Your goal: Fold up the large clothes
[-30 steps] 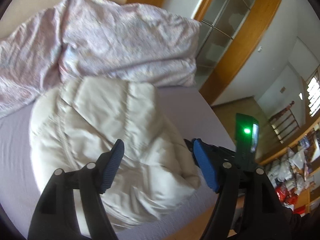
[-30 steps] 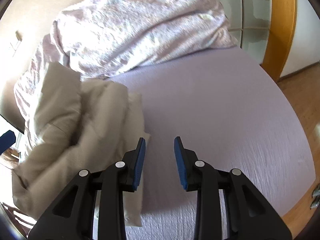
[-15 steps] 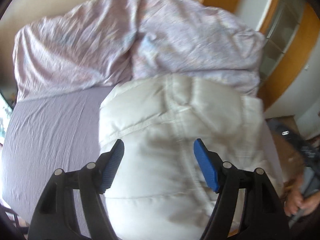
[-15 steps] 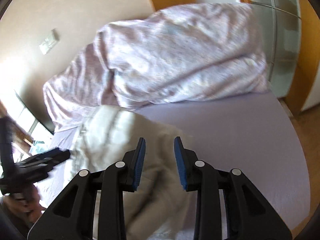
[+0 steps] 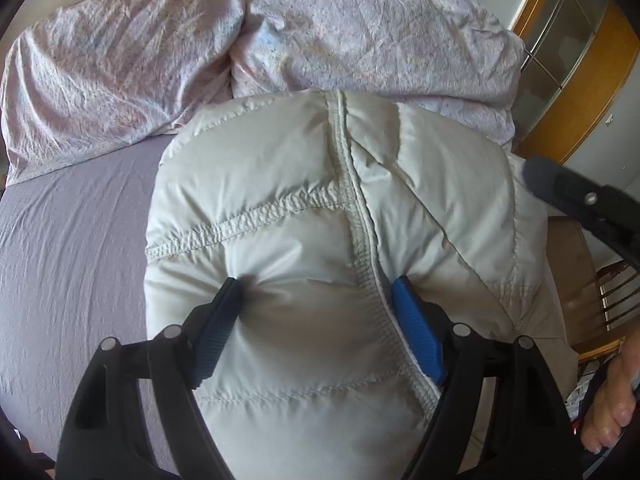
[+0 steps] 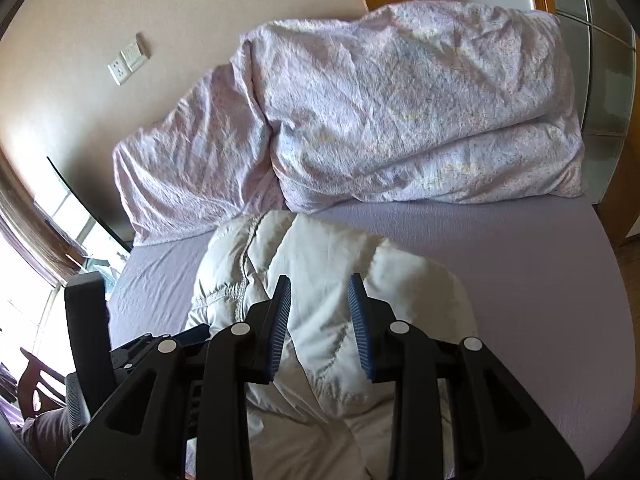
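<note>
1. Left wrist view: the wide bed with a smooth lilac fitted sheet (image 5: 80,240) fills the lower left, and the same sheet (image 6: 520,280) spreads to the right in the right wrist view.
2. A crumpled duvet in a pale pink-and-lilac speckled cover (image 5: 280,40) is heaped along the far side of the bed against the wall; in the right wrist view it (image 6: 400,120) lies behind the jacket.
3. The task's garment, a puffy cream-white quilted down jacket (image 5: 320,200), lies bunched on the sheet near the front edge of the bed, its far edge touching the duvet. A stitched seam with a zip line runs down its middle. The right wrist view shows it (image 6: 320,260) as a rounded mound on the sheet.
4. The left gripper (image 5: 316,288), black-framed with blue ribbed pads, has its jaws spread wide, both fingertips pressed into the jacket's padding with a bulge of fabric between them; they have not closed on it.
5. The right gripper (image 6: 318,284) is parted moderately, narrower than the left, and sits over the jacket's top fold. Whether its pads touch the fabric cannot be told.
6. A white wall socket plate (image 6: 128,62) sits on the beige wall above the duvet.
</note>
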Action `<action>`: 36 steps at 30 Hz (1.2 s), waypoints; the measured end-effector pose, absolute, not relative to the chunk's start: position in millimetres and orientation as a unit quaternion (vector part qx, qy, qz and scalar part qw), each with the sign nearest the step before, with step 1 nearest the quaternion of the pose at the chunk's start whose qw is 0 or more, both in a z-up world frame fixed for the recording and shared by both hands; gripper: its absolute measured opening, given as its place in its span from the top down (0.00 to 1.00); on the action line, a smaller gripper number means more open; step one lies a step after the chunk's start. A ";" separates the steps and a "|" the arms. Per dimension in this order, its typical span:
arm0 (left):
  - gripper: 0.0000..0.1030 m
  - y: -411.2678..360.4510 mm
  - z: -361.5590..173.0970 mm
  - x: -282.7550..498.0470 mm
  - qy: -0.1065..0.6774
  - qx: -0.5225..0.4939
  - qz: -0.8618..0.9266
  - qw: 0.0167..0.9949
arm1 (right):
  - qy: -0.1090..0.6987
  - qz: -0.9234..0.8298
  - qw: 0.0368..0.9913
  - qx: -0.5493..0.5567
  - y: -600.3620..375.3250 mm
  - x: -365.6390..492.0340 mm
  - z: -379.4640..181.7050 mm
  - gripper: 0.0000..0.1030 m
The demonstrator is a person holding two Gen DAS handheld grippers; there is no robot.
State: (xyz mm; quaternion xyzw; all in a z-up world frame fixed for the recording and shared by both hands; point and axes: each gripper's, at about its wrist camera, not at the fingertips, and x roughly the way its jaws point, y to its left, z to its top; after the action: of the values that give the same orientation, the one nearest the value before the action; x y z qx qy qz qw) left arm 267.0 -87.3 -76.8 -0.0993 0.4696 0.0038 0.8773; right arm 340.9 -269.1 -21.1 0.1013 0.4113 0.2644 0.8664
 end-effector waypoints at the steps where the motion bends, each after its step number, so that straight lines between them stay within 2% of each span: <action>1: 0.25 -87.6 -78.0 268.5 0.470 -0.100 0.003 0.877 | 0.417 0.255 0.866 0.101 -268.8 343.3 -26.2 0.69; 9: 0.25 -93.0 -79.0 270.5 0.468 -0.089 -0.006 0.879 | 0.450 0.207 0.864 0.092 -269.8 362.0 -68.1 0.71; 14: 0.26 -83.7 -65.7 271.3 0.456 -0.115 -0.016 0.882 | 0.466 0.192 0.858 0.100 -276.0 368.2 -95.3 0.71; 24: 0.26 -66.9 -59.5 293.2 0.440 -0.097 0.022 0.892 | 0.476 0.193 0.847 0.135 -282.9 371.9 -124.3 0.71; 27: 0.24 -68.9 -66.8 299.5 0.442 -0.079 0.030 0.893 | 0.471 0.193 0.849 0.144 -285.0 369.9 -129.7 0.71; 36: 0.08 -74.7 -85.6 307.8 0.432 -0.032 0.044 0.900 | 0.455 0.179 0.865 0.115 -278.4 367.0 -131.5 0.71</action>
State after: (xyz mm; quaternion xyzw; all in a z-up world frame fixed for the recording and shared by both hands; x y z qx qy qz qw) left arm 307.8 -74.7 -85.6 -0.0325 0.4322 0.0444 0.9001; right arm 367.0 -278.4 -131.5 0.1150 0.4551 0.1795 0.8646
